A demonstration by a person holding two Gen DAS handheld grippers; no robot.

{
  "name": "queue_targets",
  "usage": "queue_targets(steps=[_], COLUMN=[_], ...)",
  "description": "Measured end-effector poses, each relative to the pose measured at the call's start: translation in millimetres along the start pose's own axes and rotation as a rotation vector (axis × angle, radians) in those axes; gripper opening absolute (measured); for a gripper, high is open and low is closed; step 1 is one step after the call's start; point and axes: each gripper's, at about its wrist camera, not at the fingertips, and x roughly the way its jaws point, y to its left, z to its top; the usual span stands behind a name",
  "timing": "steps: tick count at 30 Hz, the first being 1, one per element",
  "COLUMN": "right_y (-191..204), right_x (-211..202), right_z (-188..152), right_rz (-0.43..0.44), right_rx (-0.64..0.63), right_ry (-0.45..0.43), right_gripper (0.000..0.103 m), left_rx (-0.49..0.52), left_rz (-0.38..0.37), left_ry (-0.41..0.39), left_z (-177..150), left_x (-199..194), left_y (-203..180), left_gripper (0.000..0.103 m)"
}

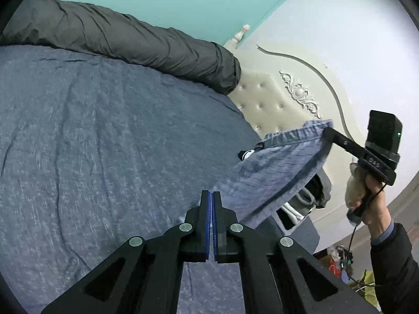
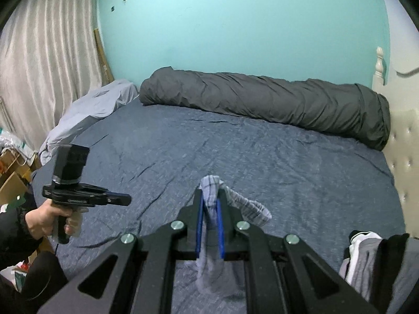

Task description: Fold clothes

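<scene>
Above the bed [image 2: 235,144] our right gripper [image 2: 209,204] clamps the light, limp checked shorts [image 1: 275,172] at the waistband; we would take another waistband corner. Left gripper [image 1: 211,196]: jaws closed, empty.

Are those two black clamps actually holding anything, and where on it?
The right hand-held gripper pinches the blue checked shorts at the waistband edge, lifted above the bed. The left hand-held gripper is shut on nothing.
</scene>
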Motion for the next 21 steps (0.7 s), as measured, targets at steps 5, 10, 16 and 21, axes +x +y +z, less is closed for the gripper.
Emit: queue_targets(steps=[5,10,16,21], right_y=[14,24,35,20], right_x=[-18,-33,-36,5], right_z=[-2,-7,-12,-40], right_rz=[0.001,0.017,0.039,0.038], right_rx=[-0.042,-0.065,-0.087,-0.04], right_ry=[0.028,0.037,0.055,0.126], right_gripper=[0.009,0.009,0.009,0.009], left_rx=[-0.015,-0.029,-0.044,-0.059], left_rz=[-0.012,-0.025,-0.026,-0.014], left_ry=[0.004,0.008,0.011,0.028], left_z=[-14,-27,-41,-55], left_x=[3,6,6,13], left_y=[-7,-14,-15,-7], left_gripper=[0.005,0.008,0.013,0.02])
